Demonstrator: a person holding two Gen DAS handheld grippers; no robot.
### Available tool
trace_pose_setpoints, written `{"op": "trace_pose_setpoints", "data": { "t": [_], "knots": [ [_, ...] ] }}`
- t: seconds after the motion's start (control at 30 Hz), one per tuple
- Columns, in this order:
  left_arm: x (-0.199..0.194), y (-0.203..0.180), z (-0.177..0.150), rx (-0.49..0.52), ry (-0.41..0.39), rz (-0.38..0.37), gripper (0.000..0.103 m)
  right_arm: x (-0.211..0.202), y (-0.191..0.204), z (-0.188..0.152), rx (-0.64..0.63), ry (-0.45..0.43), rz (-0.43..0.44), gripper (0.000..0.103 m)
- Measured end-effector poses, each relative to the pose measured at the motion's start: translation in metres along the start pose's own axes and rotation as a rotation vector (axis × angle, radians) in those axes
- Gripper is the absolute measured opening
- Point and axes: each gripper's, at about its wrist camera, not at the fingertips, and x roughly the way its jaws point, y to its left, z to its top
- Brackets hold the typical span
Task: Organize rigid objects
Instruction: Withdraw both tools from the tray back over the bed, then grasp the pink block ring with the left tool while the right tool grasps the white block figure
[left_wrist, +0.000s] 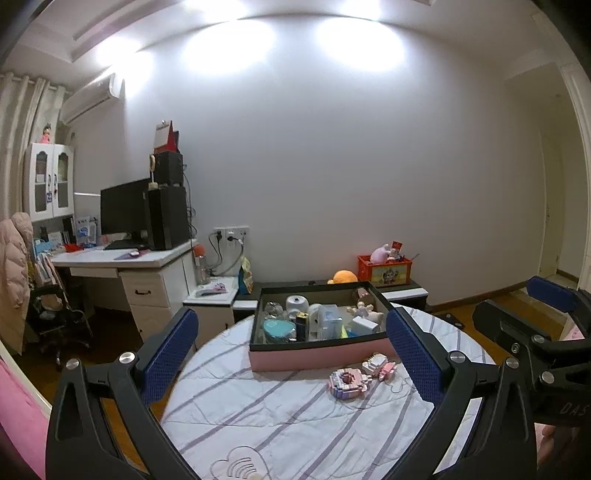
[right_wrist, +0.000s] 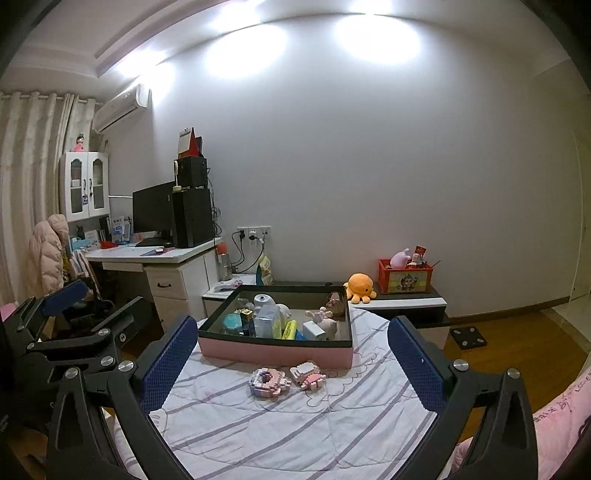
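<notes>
Two pink brick-built toys (left_wrist: 347, 384) lie side by side on the bed (left_wrist: 280, 417), on its striped white cover, just in front of the pink box (left_wrist: 317, 356). In the left wrist view the larger toy sits near the centre and the smaller one (left_wrist: 380, 365) lies at its 1 o'clock, almost touching it. In the right wrist view the same pair appears as the larger toy (right_wrist: 267, 382) with the smaller (right_wrist: 308, 374) at its 3 o'clock.

The box has a dark rim and already holds a crowd of small things: a white round device (left_wrist: 297, 304), a teal lid (left_wrist: 279, 328), a pale blue case, a yellow item (right_wrist: 290, 329) and a little doll (left_wrist: 364, 310).

The left gripper (left_wrist: 291, 354) hovers above the bed with its blue-padded fingers (left_wrist: 170, 354) spread wide and nothing between them. The right gripper (right_wrist: 291, 358) is likewise wide apart and empty, its fingers (right_wrist: 417, 365) framing the toys and box. Each gripper shows at the edge of the other's view.

At 10 o'clock stands a desk (right_wrist: 147, 254) with a monitor (right_wrist: 153, 210); at 2 o'clock, an orange plush octopus (right_wrist: 360, 286) beside a red crate (right_wrist: 404, 278).
</notes>
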Motion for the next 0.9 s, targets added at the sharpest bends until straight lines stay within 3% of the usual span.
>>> {"op": "trace_pose_setpoints", "data": {
  "t": [0.23, 0.5, 0.9],
  "knots": [
    [0.050, -0.010, -0.029, -0.044, 0.181, -0.093, 0.103, 0.031, -0.025, -0.021, 0.043, 0.087, -0.024, 0.103],
    [0.133, -0.047, -0.079, -0.014, 0.433, -0.095, 0.103, 0.090, -0.075, -0.063, 0.095, 0.267, -0.108, 0.103],
    [0.219, -0.064, -0.111, -0.014, 0.668, -0.061, 0.103, 0.148, -0.108, -0.083, 0.144, 0.436, -0.063, 0.103]
  ]
}}
